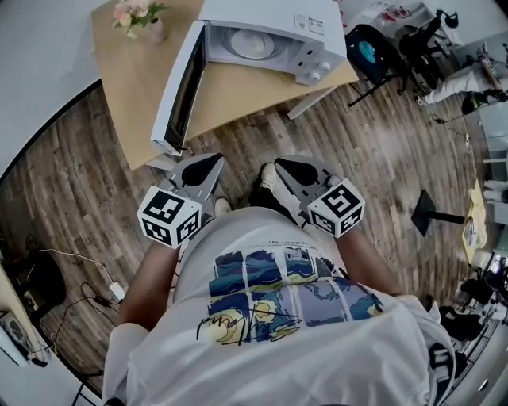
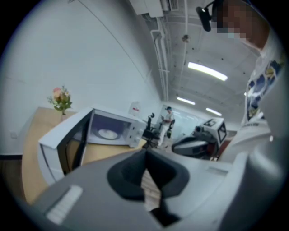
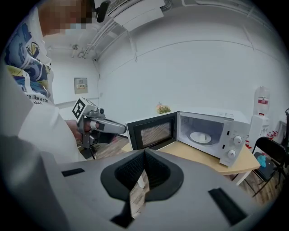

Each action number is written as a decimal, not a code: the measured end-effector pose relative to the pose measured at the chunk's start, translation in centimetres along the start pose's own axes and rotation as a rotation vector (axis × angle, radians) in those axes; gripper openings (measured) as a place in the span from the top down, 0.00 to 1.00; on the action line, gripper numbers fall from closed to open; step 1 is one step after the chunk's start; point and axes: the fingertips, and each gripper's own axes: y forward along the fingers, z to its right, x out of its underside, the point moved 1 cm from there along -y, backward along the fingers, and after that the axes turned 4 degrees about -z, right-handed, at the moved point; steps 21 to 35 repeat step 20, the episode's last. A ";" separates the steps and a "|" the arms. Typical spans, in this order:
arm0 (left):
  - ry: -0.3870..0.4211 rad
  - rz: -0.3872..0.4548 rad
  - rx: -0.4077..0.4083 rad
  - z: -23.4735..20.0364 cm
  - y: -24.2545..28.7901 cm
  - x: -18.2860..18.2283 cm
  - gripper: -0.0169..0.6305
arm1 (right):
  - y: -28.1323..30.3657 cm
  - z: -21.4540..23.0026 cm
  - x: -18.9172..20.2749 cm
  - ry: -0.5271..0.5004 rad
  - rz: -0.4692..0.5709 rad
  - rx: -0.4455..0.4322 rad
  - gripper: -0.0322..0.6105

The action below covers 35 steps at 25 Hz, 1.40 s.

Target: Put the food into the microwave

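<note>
While the person's torso [image 1: 270,317] is blocking the floor nearest the camera, the microwave [image 1: 274,32] is sitting on the table [image 1: 238,91], its back cut off by the head view's top edge; its door [image 1: 181,87] is standing wide open to the left, its free end nearing the table's front edge; the cavity is showing only a turntable [image 1: 252,44]; bare tabletop is lying before the cavity; the left gripper [image 1: 205,165] and right gripper [image 1: 292,166] are hovering just short of the microwave, jaws pressed together on nothing.

Microwave [image 1: 274,32] on table [image 1: 238,91], door [image 1: 181,87] open to its left, plate [image 1: 252,44] inside, flower vase [image 1: 143,20] behind at left, chair [image 1: 367,49] right of table
</note>
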 end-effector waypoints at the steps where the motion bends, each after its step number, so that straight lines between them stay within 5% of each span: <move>1: 0.001 0.000 -0.005 0.0 -0.2 0.1 0.96 | 0.2 -0.1 0.1 -0.001 -0.003 -0.002 0.94; 35: 0.007 0.032 -0.061 -2.1 0.3 -3.0 0.96 | 5.1 4.8 -1.0 -0.012 -0.051 -0.052 0.94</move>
